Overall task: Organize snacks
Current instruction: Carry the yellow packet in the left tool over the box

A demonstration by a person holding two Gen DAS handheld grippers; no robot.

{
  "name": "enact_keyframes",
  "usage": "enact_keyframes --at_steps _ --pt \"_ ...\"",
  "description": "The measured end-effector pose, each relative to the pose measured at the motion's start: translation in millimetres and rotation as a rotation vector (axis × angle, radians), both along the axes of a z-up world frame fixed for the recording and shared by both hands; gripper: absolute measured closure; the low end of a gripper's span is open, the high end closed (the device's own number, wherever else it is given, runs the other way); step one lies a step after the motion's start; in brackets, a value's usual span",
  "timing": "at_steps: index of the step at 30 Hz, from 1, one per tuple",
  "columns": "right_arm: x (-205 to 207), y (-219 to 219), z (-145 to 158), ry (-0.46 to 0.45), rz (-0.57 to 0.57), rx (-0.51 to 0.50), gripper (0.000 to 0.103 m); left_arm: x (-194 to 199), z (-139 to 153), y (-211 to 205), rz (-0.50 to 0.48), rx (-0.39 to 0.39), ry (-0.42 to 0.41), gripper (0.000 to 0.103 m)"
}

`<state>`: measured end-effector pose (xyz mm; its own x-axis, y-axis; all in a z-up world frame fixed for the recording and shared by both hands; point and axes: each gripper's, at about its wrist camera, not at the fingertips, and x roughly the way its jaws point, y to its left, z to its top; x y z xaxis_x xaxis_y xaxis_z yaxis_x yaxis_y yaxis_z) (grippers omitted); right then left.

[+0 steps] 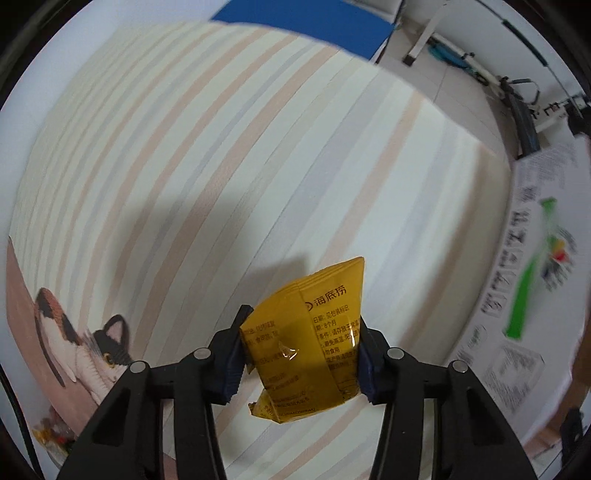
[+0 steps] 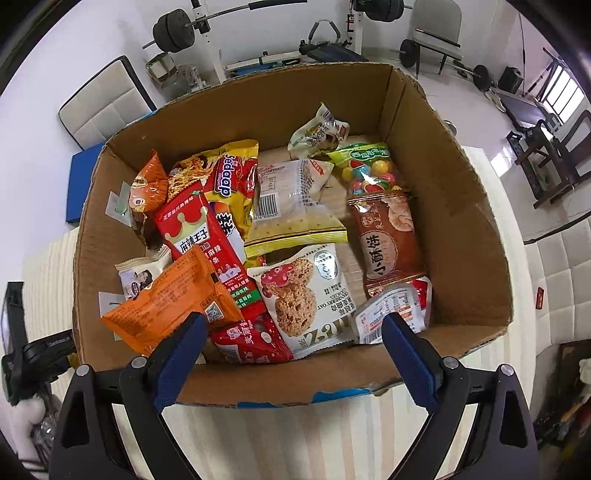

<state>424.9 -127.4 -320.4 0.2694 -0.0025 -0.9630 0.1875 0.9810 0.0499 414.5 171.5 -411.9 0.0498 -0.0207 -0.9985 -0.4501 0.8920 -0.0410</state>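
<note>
In the left wrist view my left gripper (image 1: 301, 354) is shut on a small yellow snack packet (image 1: 306, 347) with brown Chinese print, held above a striped cloth (image 1: 221, 166). In the right wrist view my right gripper (image 2: 291, 354) is open and empty, its blue pads over the near wall of a cardboard box (image 2: 465, 206). The box holds several snack packs: an orange packet (image 2: 166, 306), a red spicy-strip pack (image 2: 199, 232), an oat cookie pack (image 2: 299, 295), a brown biscuit pack (image 2: 388, 240) and a candy bag (image 2: 369, 170).
The box's white printed side (image 1: 532, 295) shows at the right of the left wrist view. A blue pad (image 1: 306, 22) lies at the cloth's far edge. A cat picture (image 1: 85, 343) is on the cloth at left. Gym equipment (image 2: 177, 33) and chairs stand beyond the box.
</note>
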Motion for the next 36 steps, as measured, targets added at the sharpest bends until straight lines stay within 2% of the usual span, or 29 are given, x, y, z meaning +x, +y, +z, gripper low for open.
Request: enact_keyframes --at_steps 6,8,11,12,17,23,27,36 --pt "-8.4 -6.3 15.4 -0.012 0.030 0.020 0.006 -29.9 61.6 -21.5 -0.082 0.027 -0.145 0.057" --pt "-11.8 -9.4 21.3 -0.019 0.037 0.033 0.006 -47.8 92.8 -27.9 -0.117 0.036 -0.208 0.057" --pt "-17.3 -16.2 30.4 -0.028 0.049 0.081 0.006 -42.1 125.7 -36.4 -0.164 0.030 -0.262 0.057" --pt "-18.6 -18.0 33.0 -0.030 0.052 0.095 0.006 -27.2 133.4 -39.1 -0.188 0.025 -0.276 0.057" --pt "-27.3 -28.8 52.1 -0.054 0.083 0.144 0.006 -14.3 174.4 -78.5 -0.290 -0.012 -0.330 0.057" --pt "-31.8 -50.0 70.7 -0.072 0.087 0.145 0.006 8.2 188.0 -127.3 -0.374 -0.112 -0.309 0.057" --pt "-24.8 -69.5 74.1 -0.069 0.068 0.145 0.006 30.7 185.4 -160.1 -0.431 -0.154 -0.275 0.057" --pt "1.0 -102.3 51.6 -0.012 0.026 0.129 0.006 87.9 147.7 -214.7 -0.519 -0.214 -0.150 0.057"
